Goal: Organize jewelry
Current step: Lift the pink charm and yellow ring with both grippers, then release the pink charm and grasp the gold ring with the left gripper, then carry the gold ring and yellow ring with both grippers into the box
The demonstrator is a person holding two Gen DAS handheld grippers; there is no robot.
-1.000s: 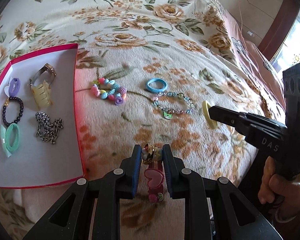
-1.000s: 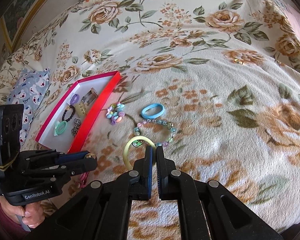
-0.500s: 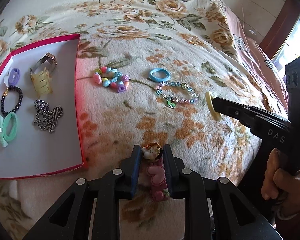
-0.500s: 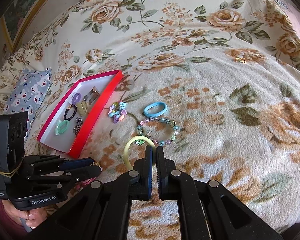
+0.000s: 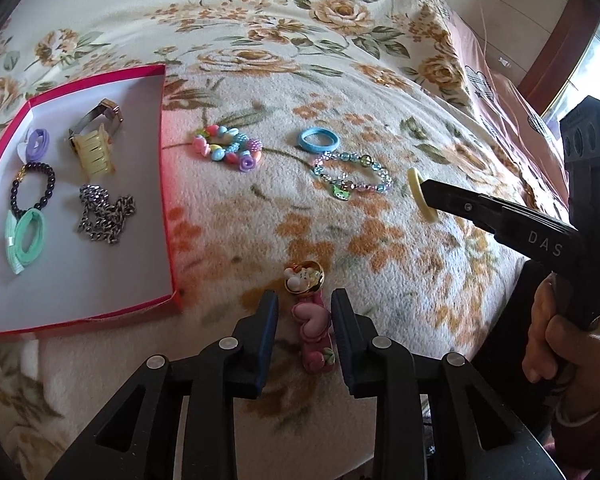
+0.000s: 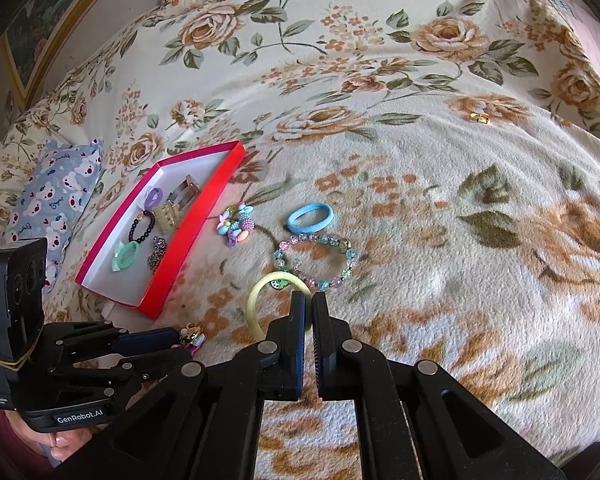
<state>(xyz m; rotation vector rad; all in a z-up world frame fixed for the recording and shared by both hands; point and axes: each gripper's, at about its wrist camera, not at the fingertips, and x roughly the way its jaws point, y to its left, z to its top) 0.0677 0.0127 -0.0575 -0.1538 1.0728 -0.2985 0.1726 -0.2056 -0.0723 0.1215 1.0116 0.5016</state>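
Bed cover [image 6: 440, 240] cream, printed with tan-orange roses, green leaves; box [image 5: 168, 216] red-pink walls, white floor; in box: lilac hair tie [image 5: 38, 145], pale yellow claw clip [image 5: 94, 154], dark purple-black bead bracelet [image 5: 32, 188], mint green hair tie [image 5: 28, 236], grey metal chain [image 5: 106, 216]; on cover beside box's right wall: pastel multicolour bead bracelet [image 5: 228, 148], sky-blue hair tie [image 5: 318, 140], blue-pink-clear bead bracelet [image 5: 354, 176] with green charm; pale yellow ring [image 6: 276, 304]; pink heart hair clip [image 5: 314, 328], gold-rimmed top; both tongs black; pillow [image 6: 54, 192] blue-grey, koala print
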